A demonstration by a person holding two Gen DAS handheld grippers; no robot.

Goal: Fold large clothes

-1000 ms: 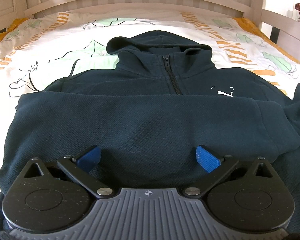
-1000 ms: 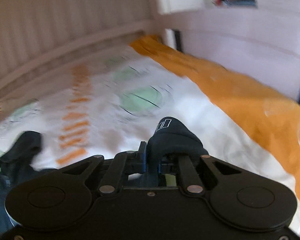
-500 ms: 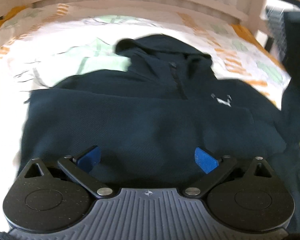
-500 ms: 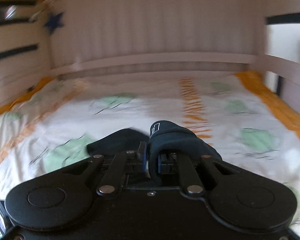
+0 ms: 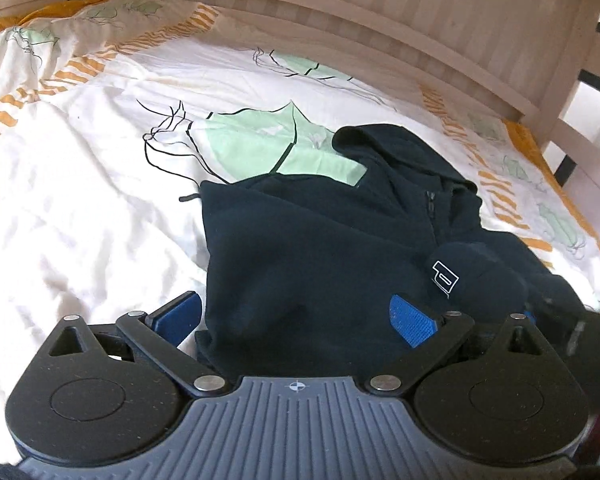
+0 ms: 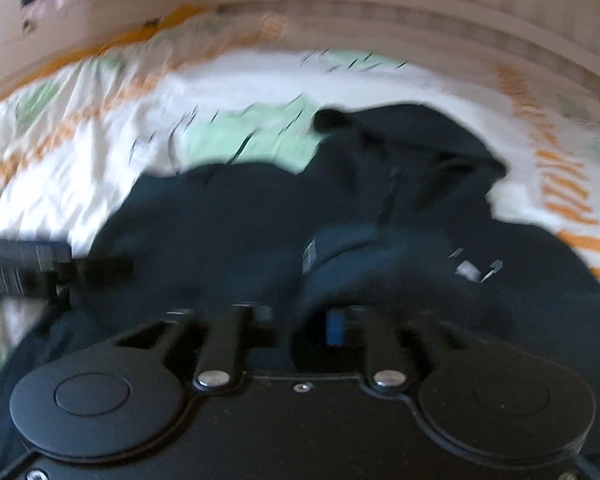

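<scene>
Dark navy hoodie [image 5: 308, 264] spread on the bed's white duvet [image 5: 79, 208], printed with green leaves and orange stripes; hood [image 5: 384, 148] toward the pale slatted headboard [image 5: 380, 12], zipper [image 5: 430, 208] running down from the hood. One side of the hoodie already folded across the chest, a straight folded edge facing the bare duvet. Sleeve cuff [image 5: 476, 280] with a white rectangular logo lying on top of the hoodie, below the zipper and toward the side away from the bare duvet. Left gripper [image 5: 295, 316] low over the hoodie's near hem, jaws spread wide, blue pads [image 5: 410, 320] well apart, one over the duvet just beside the hoodie's folded edge, the other over the dark cloth just beside the cuff; nothing pinched between them. Right gripper [image 6: 300, 316] seen through heavy blur in its own view, jaws just been opening and now parted, the cuff [image 6: 364, 256] bulging up between and just ahead of them, a blue pad [image 6: 336, 326] visible behind the cloth; cannot tell whether cloth touches that pad, no squeeze apparent. In the left wrist view, the right gripper's dark body [image 5: 580, 332] just beyond the cuff, at the hoodie's far side. Small white logo [image 6: 476, 268] on the hoodie's chest just beside the cuff.
</scene>
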